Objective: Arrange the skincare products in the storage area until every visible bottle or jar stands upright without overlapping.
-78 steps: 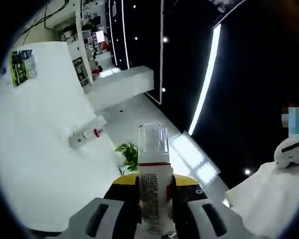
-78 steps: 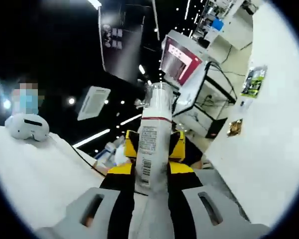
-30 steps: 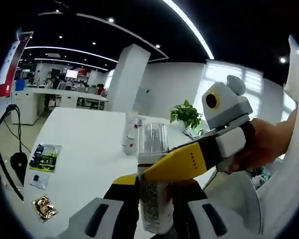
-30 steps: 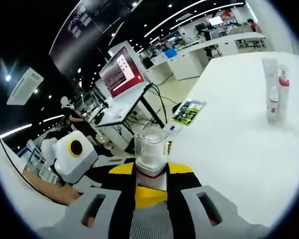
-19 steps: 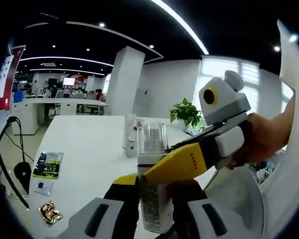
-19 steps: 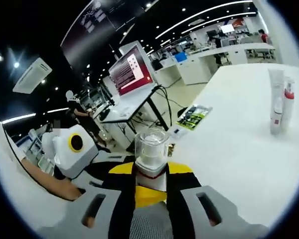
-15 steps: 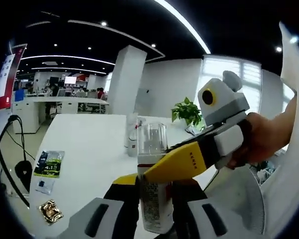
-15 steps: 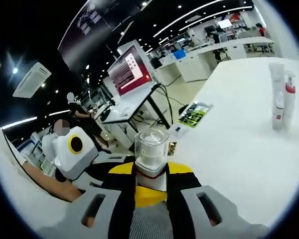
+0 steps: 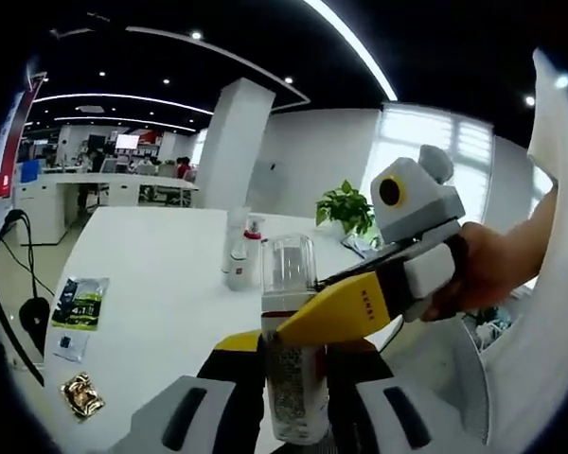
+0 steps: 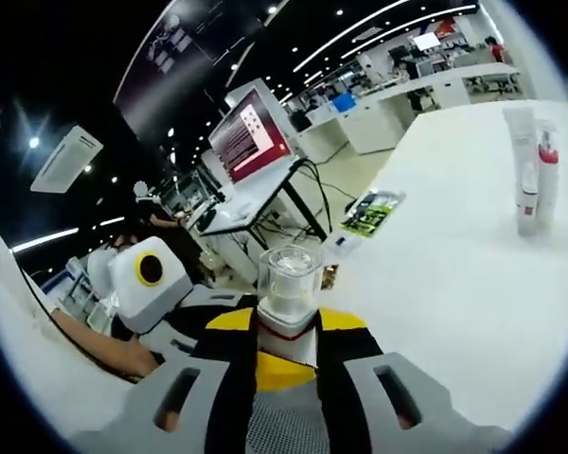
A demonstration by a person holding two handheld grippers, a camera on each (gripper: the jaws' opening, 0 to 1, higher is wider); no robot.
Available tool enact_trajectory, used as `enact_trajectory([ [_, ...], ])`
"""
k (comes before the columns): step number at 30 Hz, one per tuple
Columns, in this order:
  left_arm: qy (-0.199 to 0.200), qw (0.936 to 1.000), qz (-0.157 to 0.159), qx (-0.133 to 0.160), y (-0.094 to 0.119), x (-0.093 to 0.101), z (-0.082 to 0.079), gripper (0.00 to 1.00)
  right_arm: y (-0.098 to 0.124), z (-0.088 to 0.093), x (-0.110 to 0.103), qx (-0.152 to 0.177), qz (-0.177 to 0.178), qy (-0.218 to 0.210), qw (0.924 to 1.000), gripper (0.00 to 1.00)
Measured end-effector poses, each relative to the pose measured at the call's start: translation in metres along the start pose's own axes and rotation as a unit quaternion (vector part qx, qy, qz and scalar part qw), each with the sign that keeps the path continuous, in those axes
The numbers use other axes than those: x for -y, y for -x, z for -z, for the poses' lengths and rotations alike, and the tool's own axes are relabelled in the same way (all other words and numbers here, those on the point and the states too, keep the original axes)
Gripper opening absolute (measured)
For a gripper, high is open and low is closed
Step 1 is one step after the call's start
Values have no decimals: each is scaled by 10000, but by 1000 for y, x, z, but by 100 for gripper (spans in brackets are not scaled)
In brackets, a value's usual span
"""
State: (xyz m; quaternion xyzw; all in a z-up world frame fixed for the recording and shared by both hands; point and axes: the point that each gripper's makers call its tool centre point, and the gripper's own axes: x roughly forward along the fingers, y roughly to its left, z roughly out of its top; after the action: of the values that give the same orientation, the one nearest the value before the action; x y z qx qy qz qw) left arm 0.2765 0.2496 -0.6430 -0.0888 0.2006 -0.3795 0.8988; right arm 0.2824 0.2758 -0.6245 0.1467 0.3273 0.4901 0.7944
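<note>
A white pump bottle (image 9: pixel 290 284) with a clear cap and a red band stands up between my left gripper's (image 9: pixel 293 402) jaws, which are shut on its body. My right gripper (image 9: pixel 346 307) reaches in from the right in a person's hand, its yellow jaw lying against the same bottle. In the right gripper view the clear cap of the bottle (image 10: pixel 288 279) rises from my right gripper (image 10: pixel 286 364), shut on it; the left gripper (image 10: pixel 147 279) shows at the left. Two slim products (image 9: pixel 239 255) stand upright side by side on the white table (image 9: pixel 142 274), the same pair (image 10: pixel 530 170) at far right.
A green packet (image 9: pixel 74 305) and a gold wrapper (image 9: pixel 79 395) lie near the table's left edge; the green packet (image 10: pixel 371 213) shows by the table (image 10: pixel 454 284) edge. A potted plant (image 9: pixel 346 208) stands beyond the table. A monitor (image 10: pixel 246 132) sits on a neighbouring desk.
Both cameras swung from the ceiling to level with the table since the earliest frames. Over the last second the views drifted slightly. The bottle stays held by both grippers.
</note>
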Motion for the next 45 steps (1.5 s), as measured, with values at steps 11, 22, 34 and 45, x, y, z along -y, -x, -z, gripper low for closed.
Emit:
enact_trajectory([
  [11,-127,9997,193,29,-3,12,-1,23,15,1,-4,1,-68,786,9969,19],
  [22,-550,9983,-9,-199,-14,16,7,25,24,-7,8,-112,13,1203,9927,19],
  [34,-1122,9910,-545,-493,-13,-4,17,32,33,-34,37,88,235,1303,9912,19],
  [45,-1449,9726,-1586,-887,27,-78,17,36,46,-55,72,287,660,1246,9896,19],
])
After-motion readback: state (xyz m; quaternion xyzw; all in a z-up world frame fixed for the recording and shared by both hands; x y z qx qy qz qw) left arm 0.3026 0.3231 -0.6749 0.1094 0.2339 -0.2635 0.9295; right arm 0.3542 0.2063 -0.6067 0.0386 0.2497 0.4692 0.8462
